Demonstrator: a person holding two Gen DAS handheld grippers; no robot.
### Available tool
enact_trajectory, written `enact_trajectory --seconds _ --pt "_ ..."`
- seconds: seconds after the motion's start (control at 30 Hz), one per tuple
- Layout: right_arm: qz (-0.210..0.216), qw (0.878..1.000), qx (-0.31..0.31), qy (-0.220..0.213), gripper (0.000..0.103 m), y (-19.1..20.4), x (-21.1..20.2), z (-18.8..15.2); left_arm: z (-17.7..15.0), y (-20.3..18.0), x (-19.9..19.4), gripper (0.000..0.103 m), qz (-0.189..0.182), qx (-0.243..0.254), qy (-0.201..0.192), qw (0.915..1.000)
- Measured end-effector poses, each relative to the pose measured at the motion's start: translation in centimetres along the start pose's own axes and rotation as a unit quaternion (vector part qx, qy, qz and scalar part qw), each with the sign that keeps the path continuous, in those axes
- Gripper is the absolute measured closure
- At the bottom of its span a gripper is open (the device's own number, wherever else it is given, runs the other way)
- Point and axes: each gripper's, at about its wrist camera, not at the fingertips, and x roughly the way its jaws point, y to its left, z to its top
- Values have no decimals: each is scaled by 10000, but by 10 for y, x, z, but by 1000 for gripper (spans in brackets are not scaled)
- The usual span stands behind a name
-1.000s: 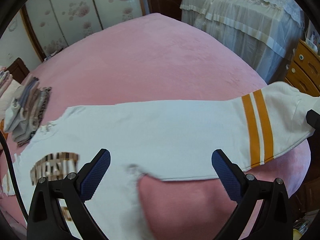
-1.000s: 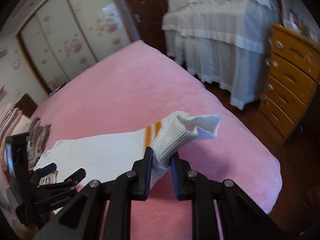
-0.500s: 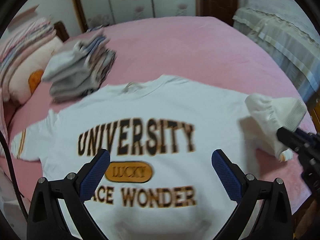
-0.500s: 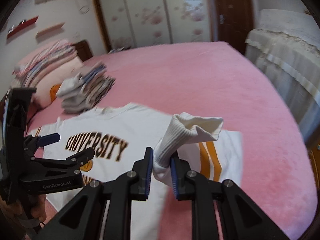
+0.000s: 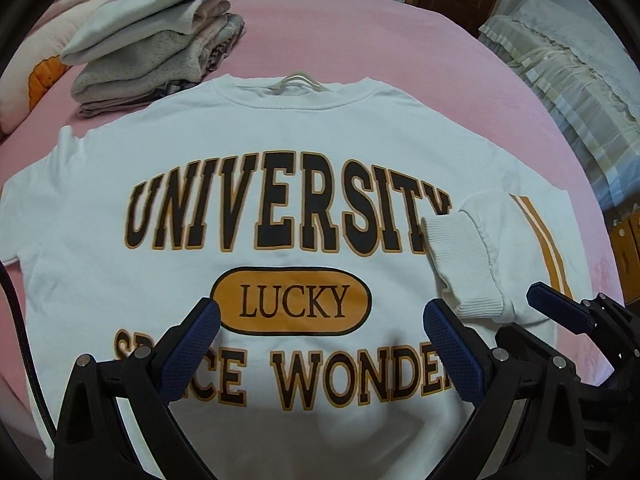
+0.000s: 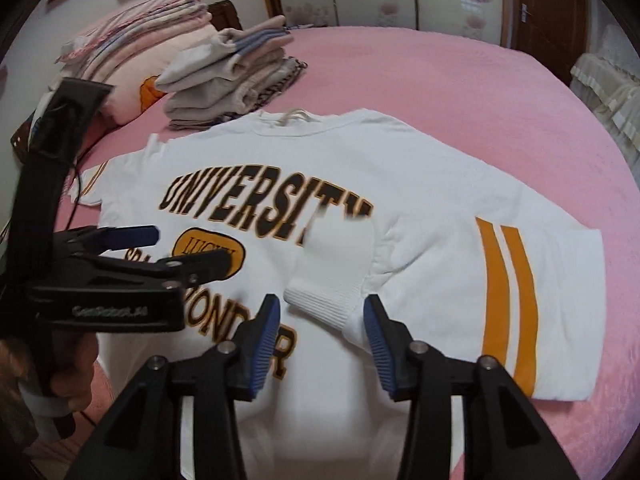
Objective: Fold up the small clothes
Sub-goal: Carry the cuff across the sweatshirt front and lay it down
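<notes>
A white sweatshirt printed UNIVERSITY LUCKY lies flat on the pink bed. Its orange-striped sleeve is folded inward over the body, and the ribbed cuff rests on the print. My right gripper hovers at the cuff's end; its jaws are opening and the pads stand clear of the cloth on both sides. My left gripper is open above the LUCKY patch with nothing in it. The cuff lies just right of the left gripper's fingers.
A stack of folded clothes sits beyond the collar, with pillows and blankets further left. A lace-covered bed and a wooden dresser stand off the right edge. A person's hand holds the left gripper's handle.
Both grippers swung across the bed to the shirt's printed side. The right gripper carried the cuff over the body, then its jaws parted and the cuff dropped onto the print.
</notes>
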Motion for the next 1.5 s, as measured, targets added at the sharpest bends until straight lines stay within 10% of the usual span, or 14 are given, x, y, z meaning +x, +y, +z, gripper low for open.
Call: enact_trajectory --seconds 0.37,0.73,0.93,1.13,1.5 --pt "-241 9990 354 -109 58 -11 -22 -12 4 -7 20 33 -1245 -368 591 9898" --pt "-604 9947 808 -175 58 -48 -38 -37 9 -43 54 49 -2385 -1301 1332 9531" --pt "-552 9925 1056 -267 58 -62 -46 -44 6 -53 69 50 -2547 -1697 1450 9409" --pt "-495 9911 1206 -267 58 -68 -45 -51 7 -60 75 81 -2687 -1922 1403 9334" --pt "-472 9896 1318 -344 58 -75 -50 -57 -6 -47 77 76 -2666 -2143 1563 9266"
